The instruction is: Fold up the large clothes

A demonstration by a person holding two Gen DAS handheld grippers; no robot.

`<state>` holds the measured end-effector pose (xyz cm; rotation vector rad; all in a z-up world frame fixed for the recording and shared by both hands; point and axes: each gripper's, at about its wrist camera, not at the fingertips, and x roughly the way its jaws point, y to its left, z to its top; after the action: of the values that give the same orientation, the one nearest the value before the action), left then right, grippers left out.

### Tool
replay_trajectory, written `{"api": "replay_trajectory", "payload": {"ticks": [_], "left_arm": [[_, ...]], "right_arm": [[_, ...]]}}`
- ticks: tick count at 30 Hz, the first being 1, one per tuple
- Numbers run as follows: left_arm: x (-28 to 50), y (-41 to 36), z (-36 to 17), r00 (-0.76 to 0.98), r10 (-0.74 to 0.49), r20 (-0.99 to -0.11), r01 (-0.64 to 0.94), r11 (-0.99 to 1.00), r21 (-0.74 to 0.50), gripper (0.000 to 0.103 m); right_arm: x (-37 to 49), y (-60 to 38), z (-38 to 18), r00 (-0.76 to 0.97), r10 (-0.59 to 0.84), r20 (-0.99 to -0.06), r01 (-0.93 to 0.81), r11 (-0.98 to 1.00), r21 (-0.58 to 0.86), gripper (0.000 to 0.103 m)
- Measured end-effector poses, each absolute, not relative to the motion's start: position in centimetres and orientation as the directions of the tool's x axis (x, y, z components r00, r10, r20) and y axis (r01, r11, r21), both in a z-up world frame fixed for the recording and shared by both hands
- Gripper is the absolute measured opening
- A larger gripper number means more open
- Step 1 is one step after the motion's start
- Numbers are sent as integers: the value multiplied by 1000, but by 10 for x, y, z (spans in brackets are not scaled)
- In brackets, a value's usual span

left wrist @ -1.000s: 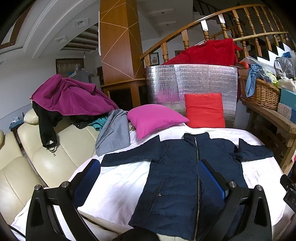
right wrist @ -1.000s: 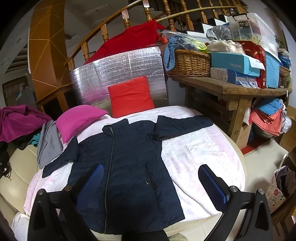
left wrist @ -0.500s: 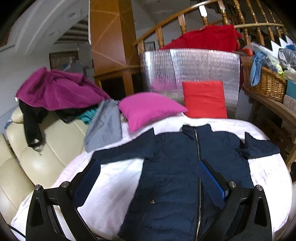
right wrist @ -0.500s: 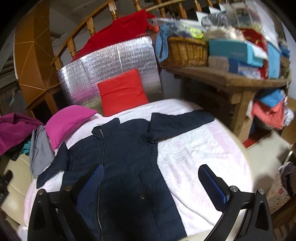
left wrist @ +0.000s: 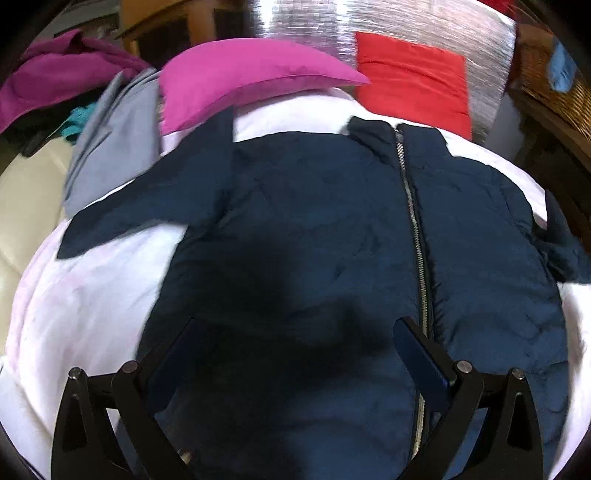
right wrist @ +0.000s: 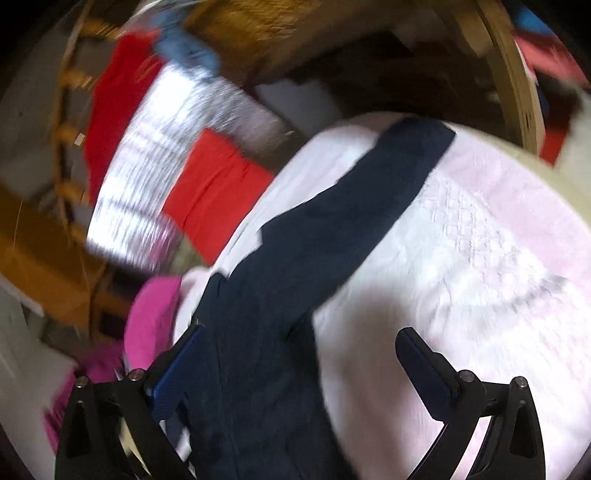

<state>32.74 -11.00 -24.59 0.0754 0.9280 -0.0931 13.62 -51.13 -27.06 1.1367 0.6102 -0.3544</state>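
Observation:
A dark navy zip-up jacket point(left wrist: 317, 229) lies spread flat on the white cloth of a round table point(left wrist: 88, 288), zipper up, both sleeves stretched out sideways. My left gripper point(left wrist: 295, 343) hovers open low over the jacket's left front panel, casting a shadow on it. In the blurred, tilted right wrist view the jacket's right sleeve point(right wrist: 369, 206) runs toward the table's far edge. My right gripper point(right wrist: 299, 350) is open over the armpit area where sleeve meets body, nothing between its fingers.
A magenta pillow point(left wrist: 243, 77), a red cushion point(left wrist: 413, 77) and a grey garment point(left wrist: 110, 136) lie at the table's back. A cream sofa point(left wrist: 26, 177) with piled clothes stands left. A wooden bench point(right wrist: 280, 33) lies beyond the table point(right wrist: 517, 229).
Both grippers dropped forward and down toward the jacket. The right gripper also rolled sideways and swung toward the right sleeve. Both stayed open.

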Motion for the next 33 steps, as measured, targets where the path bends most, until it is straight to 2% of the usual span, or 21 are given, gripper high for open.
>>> {"api": "replay_trajectory", "payload": {"ticks": [2,4,6,11,15,17,19,22,25,29,33], "left_arm": [[331,-119,-262,580,-42,-814,150,987,55,103],[339,-131,-281,506,-18,-862,188,978,90,103],[339,-137,-285,492,-30,-870,221,971,92,103],[345,-136,-285,468,-70,-881,202,979,29,103],[341,-138,-288,486,-64,-872,187,982,33,103],[340,-139,-288,472,-68,-879,179,984,20,103],[343,-139,-287,456,-79,-886,182,983,6,103],[346,-138,-283,416,-86,-905,213,977,4,103],[358,-130,-271,415,-105,-904,218,976,-13,103],[365,-106,-236,562,-59,-825,108,994,2,103],[373,-70,-216,638,45,-769,-27,999,35,103]], "right_arm": [[153,-539,-292,777,22,-629,584,348,733,96],[169,-561,-312,762,7,-647,612,318,724,80],[185,-582,-331,748,0,-664,639,271,720,67],[211,-624,-372,662,-77,-745,746,162,646,66],[222,-645,-386,662,-148,-735,750,100,654,64],[232,-652,-387,654,-171,-737,756,108,646,50],[241,-658,-390,644,-183,-742,764,113,635,27],[250,-662,-386,653,-188,-734,757,144,637,16],[258,-645,-354,708,-222,-671,706,242,665,13],[278,-600,-291,778,-229,-586,620,433,654,13],[298,-521,-237,851,-168,-497,488,603,631,13]]}}
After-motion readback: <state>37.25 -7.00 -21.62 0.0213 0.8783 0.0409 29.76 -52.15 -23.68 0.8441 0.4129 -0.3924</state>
